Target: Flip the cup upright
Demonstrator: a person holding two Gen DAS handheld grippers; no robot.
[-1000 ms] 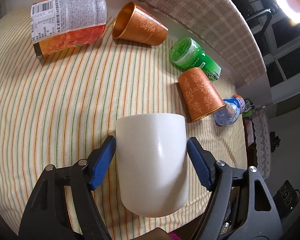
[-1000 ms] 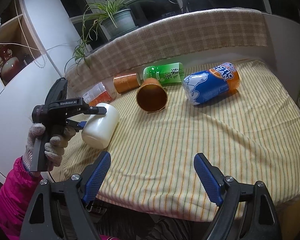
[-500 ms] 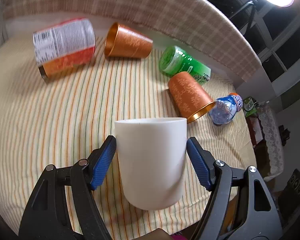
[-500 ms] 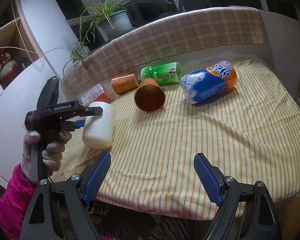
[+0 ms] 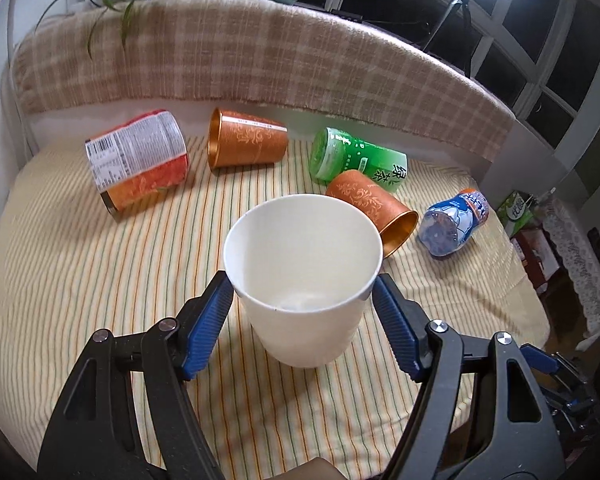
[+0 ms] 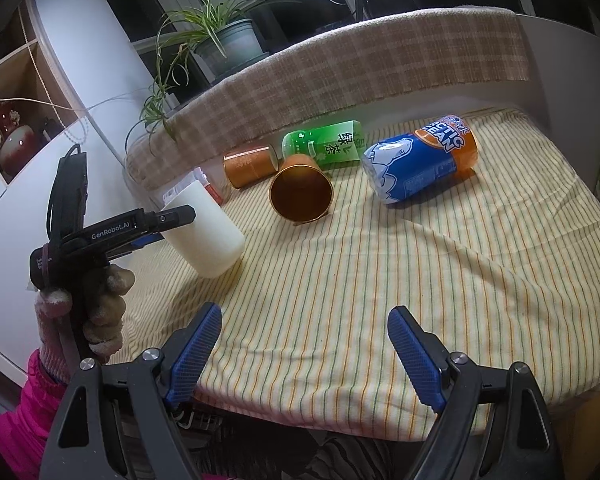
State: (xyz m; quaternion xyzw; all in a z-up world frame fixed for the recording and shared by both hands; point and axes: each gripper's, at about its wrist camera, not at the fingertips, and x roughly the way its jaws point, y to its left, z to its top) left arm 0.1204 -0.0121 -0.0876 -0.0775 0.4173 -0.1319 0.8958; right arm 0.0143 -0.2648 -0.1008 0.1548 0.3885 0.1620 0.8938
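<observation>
My left gripper [image 5: 302, 300] is shut on a white cup [image 5: 304, 300], its blue pads pressing both sides of the wall. The cup's open mouth faces up and toward the camera, and its inside looks empty. In the right wrist view the white cup [image 6: 204, 236] stands tilted with its base near the striped cloth, held by the left gripper [image 6: 168, 224] in a gloved hand. My right gripper [image 6: 304, 344] is open and empty above the table's near edge.
Two orange cups [image 5: 248, 142] [image 5: 374, 208] lie on their sides on the striped tablecloth [image 5: 80, 272]. A green bottle [image 5: 356, 160], a blue bottle [image 5: 454, 220] and an orange-white can [image 5: 138, 164] also lie there. A plaid-covered ledge [image 5: 260, 56] bounds the back.
The left gripper has rotated the white cup from lying sideways to mouth-up, so its inside now shows. The right gripper has barely moved.
</observation>
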